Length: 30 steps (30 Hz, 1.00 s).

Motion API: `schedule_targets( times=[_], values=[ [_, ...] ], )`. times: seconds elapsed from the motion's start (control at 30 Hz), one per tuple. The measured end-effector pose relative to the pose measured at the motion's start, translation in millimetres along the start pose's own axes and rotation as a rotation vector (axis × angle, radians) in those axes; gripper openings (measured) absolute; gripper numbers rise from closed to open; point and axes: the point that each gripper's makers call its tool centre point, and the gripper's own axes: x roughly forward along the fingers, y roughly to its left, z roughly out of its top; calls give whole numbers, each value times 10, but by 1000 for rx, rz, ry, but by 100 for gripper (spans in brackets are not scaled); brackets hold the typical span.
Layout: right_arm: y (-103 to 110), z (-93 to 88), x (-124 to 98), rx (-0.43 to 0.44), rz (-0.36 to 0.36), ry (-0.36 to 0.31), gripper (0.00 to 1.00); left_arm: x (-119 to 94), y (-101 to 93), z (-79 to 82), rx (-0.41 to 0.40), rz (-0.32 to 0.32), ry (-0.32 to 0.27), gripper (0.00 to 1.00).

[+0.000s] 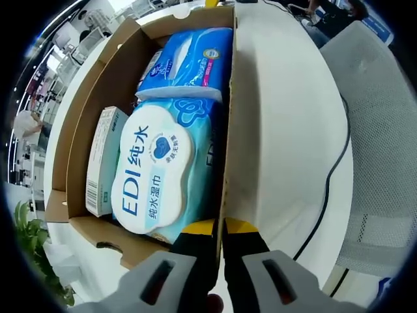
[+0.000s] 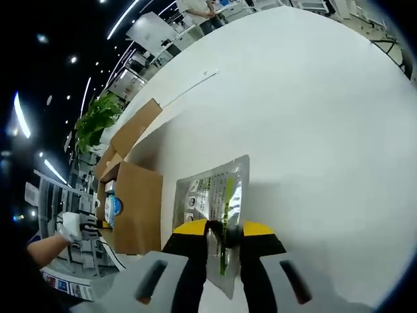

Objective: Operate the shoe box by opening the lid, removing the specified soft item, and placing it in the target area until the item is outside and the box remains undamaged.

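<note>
Between the right gripper's (image 2: 223, 236) closed jaws sits a silvery pouch (image 2: 214, 202), lying on the white table (image 2: 313, 117) beside the open cardboard box (image 2: 133, 208); the left gripper (image 1: 219, 229) pinches that box's wall (image 1: 227, 130)

Bright overhead strip lighting, glare on white table (image 2: 313, 98), fisheye-warped edges, soft shadows

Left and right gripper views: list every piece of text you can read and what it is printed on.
"EDI" and "纯水湿巾": white lid of the wet wipes pack in the cardboard box.
Small print beside the lid's heart: too small.
Blue packs behind: too blurred.
Narrow carton: print unreadable.
Silver pouch in the right gripper: label print too small.
</note>
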Motion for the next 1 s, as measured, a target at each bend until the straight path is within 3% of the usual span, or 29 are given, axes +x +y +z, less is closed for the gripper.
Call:
schedule_targets(
  times=[0.17,0.27,0.37,0.57,0.67,0.83,1.0],
  values=[
    [-98,23,-2,-61,-60,-6,18,-3,-9,0,-1,-3,2,2],
    [-220,41,-30,-161,-141,-12,20,-4,-10,0,-3,-2,2,2],
    [-297,64,-62,-207,-201,-26,20,-5,-7,2,-2,0,3,2],
    [-289,172,-129,-196,-195,-65,21,-9,-11,5,-1,0,3,2],
    [-242,252,-177,-239,-199,-96,23,-11,-14,7,0,0,4,2],
    [-194,231,-207,-291,-218,-103,23,-12,-15,7,2,2,6,2],
    [-118,201,-171,-391,-281,-151,27,-13,-8,5,4,5,7,2]
  ],
)
